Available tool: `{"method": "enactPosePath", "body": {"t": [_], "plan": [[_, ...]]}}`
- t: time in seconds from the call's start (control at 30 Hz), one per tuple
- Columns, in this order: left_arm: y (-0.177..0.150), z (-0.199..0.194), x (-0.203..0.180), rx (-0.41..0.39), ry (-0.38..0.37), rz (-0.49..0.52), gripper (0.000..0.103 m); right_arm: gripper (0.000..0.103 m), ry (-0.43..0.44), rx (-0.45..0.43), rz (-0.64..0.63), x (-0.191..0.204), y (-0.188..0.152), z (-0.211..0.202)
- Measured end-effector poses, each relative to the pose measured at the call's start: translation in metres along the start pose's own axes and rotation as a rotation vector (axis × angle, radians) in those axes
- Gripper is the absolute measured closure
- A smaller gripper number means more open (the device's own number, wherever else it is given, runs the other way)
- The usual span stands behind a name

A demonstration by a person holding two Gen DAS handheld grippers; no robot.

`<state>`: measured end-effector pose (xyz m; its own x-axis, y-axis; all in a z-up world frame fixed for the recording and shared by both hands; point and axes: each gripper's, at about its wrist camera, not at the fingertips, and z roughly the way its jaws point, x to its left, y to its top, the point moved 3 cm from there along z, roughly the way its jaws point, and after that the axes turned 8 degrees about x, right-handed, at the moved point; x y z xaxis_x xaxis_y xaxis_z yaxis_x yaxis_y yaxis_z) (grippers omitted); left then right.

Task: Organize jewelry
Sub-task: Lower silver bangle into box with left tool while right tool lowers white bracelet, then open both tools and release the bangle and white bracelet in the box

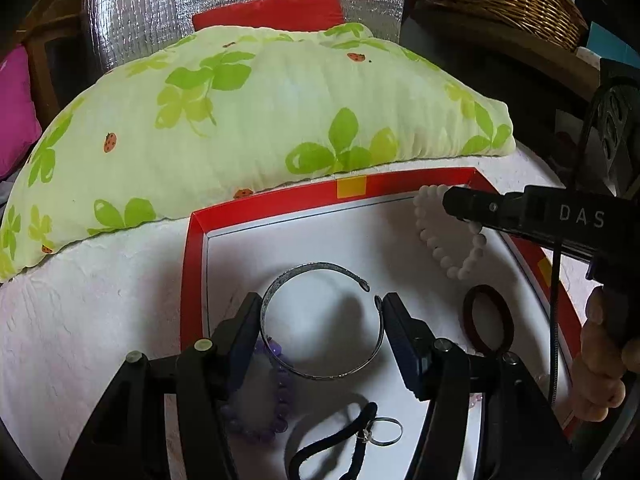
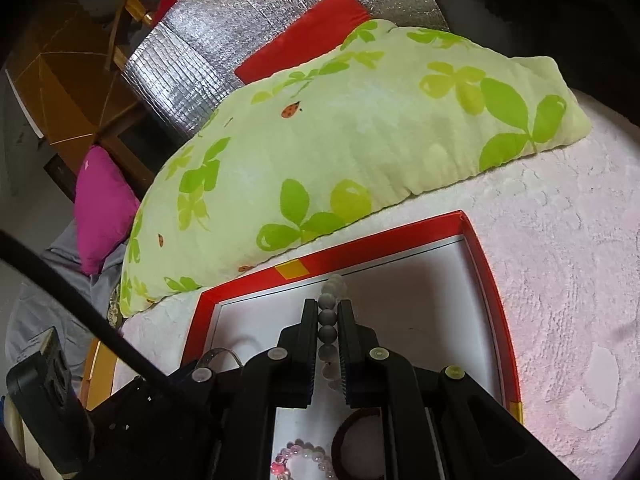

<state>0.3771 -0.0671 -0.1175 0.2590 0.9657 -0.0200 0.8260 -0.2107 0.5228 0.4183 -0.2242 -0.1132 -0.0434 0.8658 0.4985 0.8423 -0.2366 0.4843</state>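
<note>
White beaded bracelet (image 2: 329, 320) is pinched by the right tool (image 2: 328, 334); the left tool (image 1: 320, 320) clamps an open silver metal cuff bangle (image 1: 316, 280) over the red-rimmed white tray (image 1: 192, 248).

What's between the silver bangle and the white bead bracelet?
Only bare white tray floor lies between the bangle and the bead bracelet, as the left wrist view shows.

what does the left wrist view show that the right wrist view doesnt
Only the left wrist view: the left tool closed around a silver cuff, a purple bead bracelet, a black hair tie and a thin ring.

Only the right wrist view: a pink bead bracelet.

Both: the red-rimmed box, the right tool shut on the white bead bracelet, the dark red ring, the green pillow.
</note>
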Motion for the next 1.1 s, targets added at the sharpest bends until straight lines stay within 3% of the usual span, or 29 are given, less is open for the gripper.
{"method": "enactPosePath", "body": {"t": [0.37, 0.63, 0.9, 0.97, 1.1], "plan": [[0.000, 0.001, -0.002, 0.020, 0.001, 0.012, 0.039, 0.089, -0.041, 0.013, 0.034, -0.014, -0.002, 0.003], [-0.001, -0.010, -0.003, 0.010, 0.017, 0.010, 0.033, 0.089, -0.056, 0.003, 0.027, -0.013, -0.003, -0.012], [-0.010, -0.046, -0.007, -0.040, 0.060, -0.017, 0.026, 0.066, -0.066, -0.031, 0.037, -0.009, -0.017, -0.049], [-0.015, -0.059, -0.008, -0.061, 0.083, -0.018, 0.025, 0.047, -0.076, -0.045, 0.030, -0.006, -0.024, -0.063], [-0.031, -0.089, -0.009, -0.107, 0.124, -0.011, 0.023, 0.046, -0.110, -0.073, -0.022, 0.005, -0.038, -0.091]]}}
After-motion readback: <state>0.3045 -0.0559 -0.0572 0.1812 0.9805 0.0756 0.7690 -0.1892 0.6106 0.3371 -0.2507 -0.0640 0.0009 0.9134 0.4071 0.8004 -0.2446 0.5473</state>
